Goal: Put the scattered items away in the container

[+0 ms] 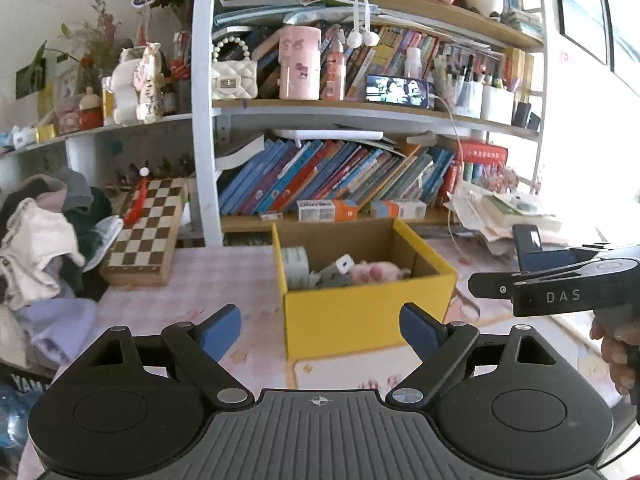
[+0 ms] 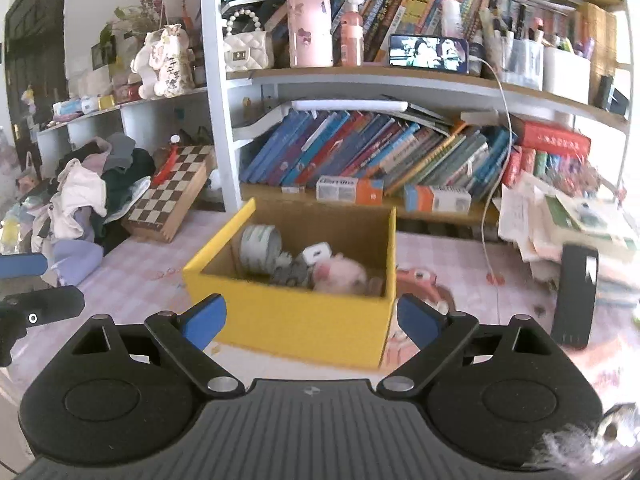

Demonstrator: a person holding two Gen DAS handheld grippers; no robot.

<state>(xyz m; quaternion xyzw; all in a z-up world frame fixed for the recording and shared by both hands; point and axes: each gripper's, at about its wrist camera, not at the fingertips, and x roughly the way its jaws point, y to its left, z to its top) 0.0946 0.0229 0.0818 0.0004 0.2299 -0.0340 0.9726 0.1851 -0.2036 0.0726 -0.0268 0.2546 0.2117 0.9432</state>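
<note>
Left gripper (image 1: 320,330) gapes before yellow box (image 1: 360,312) holding pink plush (image 1: 378,270)

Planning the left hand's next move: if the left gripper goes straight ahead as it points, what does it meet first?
Probably the near wall of the yellow box; the open left gripper faces it directly, though the gap is hard to judge.

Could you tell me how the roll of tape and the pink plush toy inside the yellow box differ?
The roll of tape is a pale, rigid ring standing on edge against the left wall of the yellow box; the pink plush toy is soft, rounded and lies toward the right. The tape looks white-green, the toy pink. Both rest inside the box, with grey items between them.
</note>
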